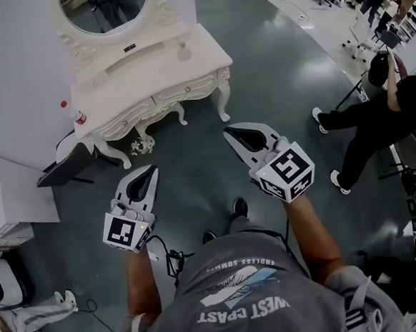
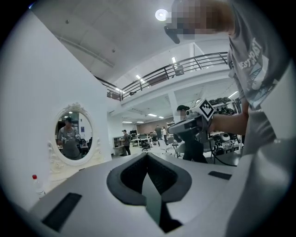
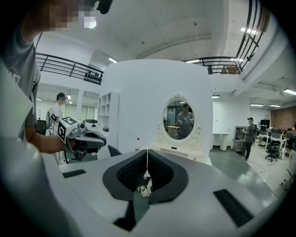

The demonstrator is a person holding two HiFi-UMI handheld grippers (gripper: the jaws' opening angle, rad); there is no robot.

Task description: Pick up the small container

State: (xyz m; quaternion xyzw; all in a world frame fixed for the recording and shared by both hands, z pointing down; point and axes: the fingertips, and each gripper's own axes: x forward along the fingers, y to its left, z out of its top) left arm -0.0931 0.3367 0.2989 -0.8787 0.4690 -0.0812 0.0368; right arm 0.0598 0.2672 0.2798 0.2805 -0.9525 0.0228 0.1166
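A small pale container (image 1: 182,53) stands on the top of a white carved vanity table (image 1: 154,76), below its oval mirror (image 1: 106,8). Both grippers hang over the grey floor in front of the table, well short of it. My left gripper (image 1: 148,173) is shut with nothing between its jaws, which meet in a line in the left gripper view (image 2: 147,155). My right gripper (image 1: 232,132) is likewise shut and empty, as the right gripper view (image 3: 147,152) shows. In that view I cannot make out the container.
A red-capped bottle (image 1: 79,116) stands at the table's left end, and a small black item (image 1: 129,47) lies under the mirror. A dark chair (image 1: 64,166) sits left of the table. A person in black (image 1: 376,116) stands to the right. A white wall (image 1: 14,69) rises behind.
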